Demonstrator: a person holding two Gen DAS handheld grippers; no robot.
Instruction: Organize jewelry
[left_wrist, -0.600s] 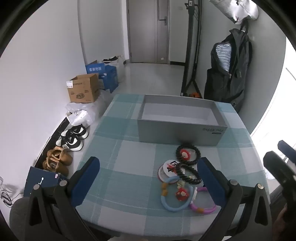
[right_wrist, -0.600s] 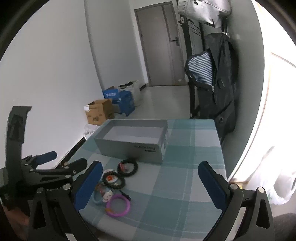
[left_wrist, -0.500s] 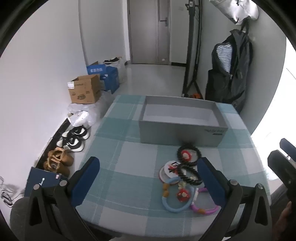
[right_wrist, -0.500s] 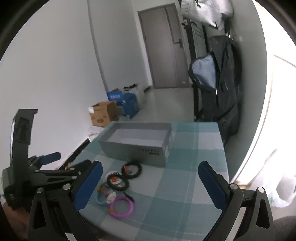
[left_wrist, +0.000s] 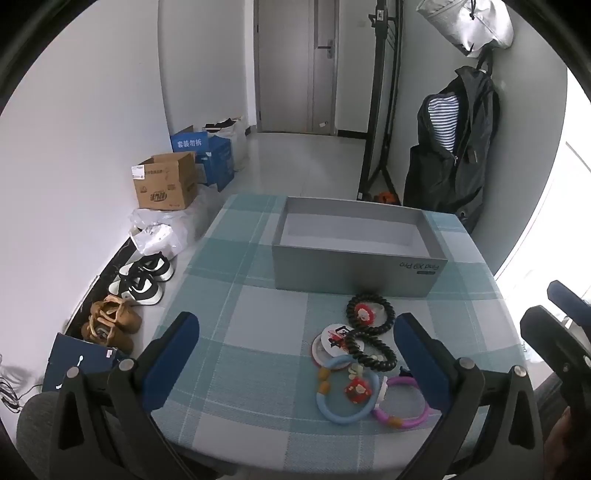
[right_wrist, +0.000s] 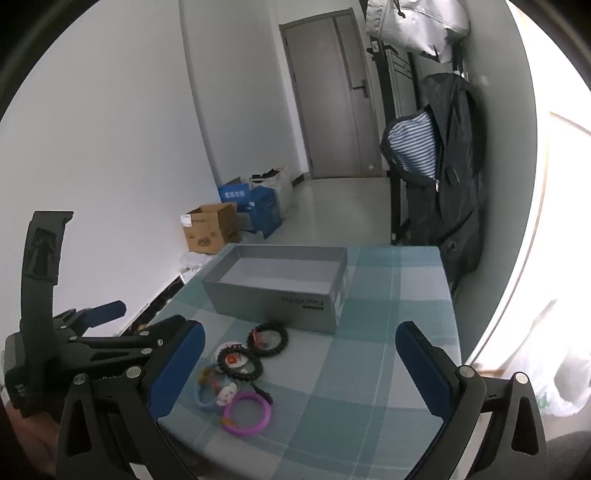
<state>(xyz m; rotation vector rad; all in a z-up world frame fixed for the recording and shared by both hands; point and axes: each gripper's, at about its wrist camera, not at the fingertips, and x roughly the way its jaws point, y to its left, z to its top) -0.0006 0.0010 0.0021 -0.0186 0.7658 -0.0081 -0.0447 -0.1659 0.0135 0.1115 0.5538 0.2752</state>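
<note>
Your right gripper (right_wrist: 299, 373) hangs wide open over the table (right_wrist: 388, 369). Bracelets (right_wrist: 240, 373) (bunched together) lie before the grey box (right_wrist: 273, 295).

The right gripper (right_wrist: 297, 363) tips upward and swings right: in its view the grey box (right_wrist: 280, 301) and bracelets (right_wrist: 245, 384) slide down toward 7 o'clock. In the left wrist view, it (left_wrist: 554, 332) drops lower at 4 o'clock, while the tabletop (left_wrist: 258, 354) shifts slightly down.

The grey box (left_wrist: 354, 271) reads "Find X9 Pro" upside down on its near wall; the blue carton (left_wrist: 195, 146) bears white Chinese characters.
</note>
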